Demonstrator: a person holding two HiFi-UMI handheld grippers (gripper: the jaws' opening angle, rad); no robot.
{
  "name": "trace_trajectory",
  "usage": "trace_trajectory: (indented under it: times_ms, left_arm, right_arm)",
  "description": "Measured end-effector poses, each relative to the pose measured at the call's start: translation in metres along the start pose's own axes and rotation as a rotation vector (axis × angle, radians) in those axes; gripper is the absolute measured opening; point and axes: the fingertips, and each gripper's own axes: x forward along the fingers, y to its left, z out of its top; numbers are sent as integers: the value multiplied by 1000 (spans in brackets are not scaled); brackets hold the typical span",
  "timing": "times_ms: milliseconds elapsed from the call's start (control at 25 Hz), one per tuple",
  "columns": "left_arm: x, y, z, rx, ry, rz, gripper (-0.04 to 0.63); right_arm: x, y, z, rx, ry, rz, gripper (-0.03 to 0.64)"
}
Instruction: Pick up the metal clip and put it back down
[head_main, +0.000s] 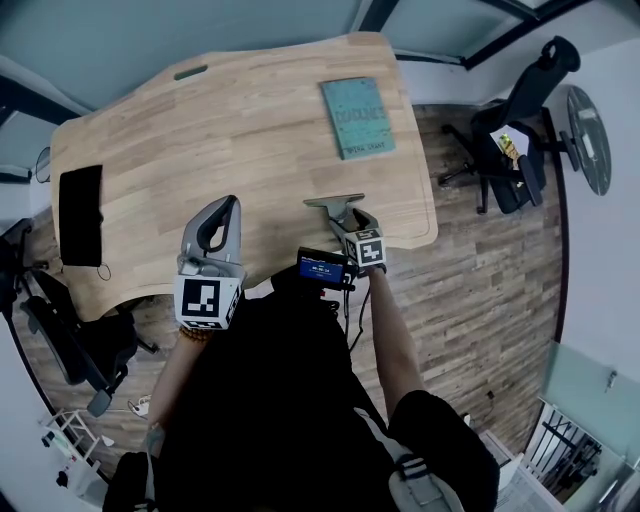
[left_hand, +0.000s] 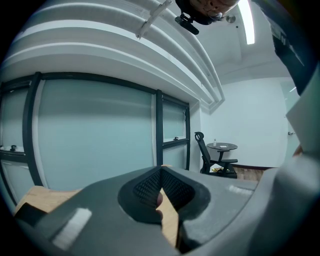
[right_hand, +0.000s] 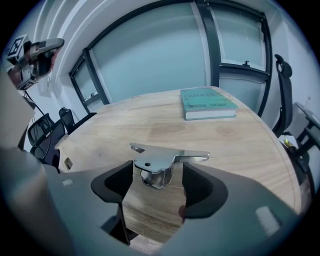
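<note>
Metal clip (right_hand: 157, 167) rests on the wooden table (right_hand: 150, 125) near its front edge, between the spread jaws of the right gripper (right_hand: 157, 182), touching neither. Teal book (right_hand: 206, 102) lies at 1 o'clock. Left gripper (left_hand: 161, 172) at 9 o'clock is raised, jaws pressed together on nothing.
</note>
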Motion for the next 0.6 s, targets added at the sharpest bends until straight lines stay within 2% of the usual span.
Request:
trace_trajectory:
  times_ms: [200,600]
  left_arm:
    - [2,-1,-1,-3,1,-8,0]
    - [9,-5,7,4,-20,-25,0]
  right_arm:
    - [-22,-8,22,-26,-74,-27,327]
    - [-80,1,118,-129,-312,-97,278]
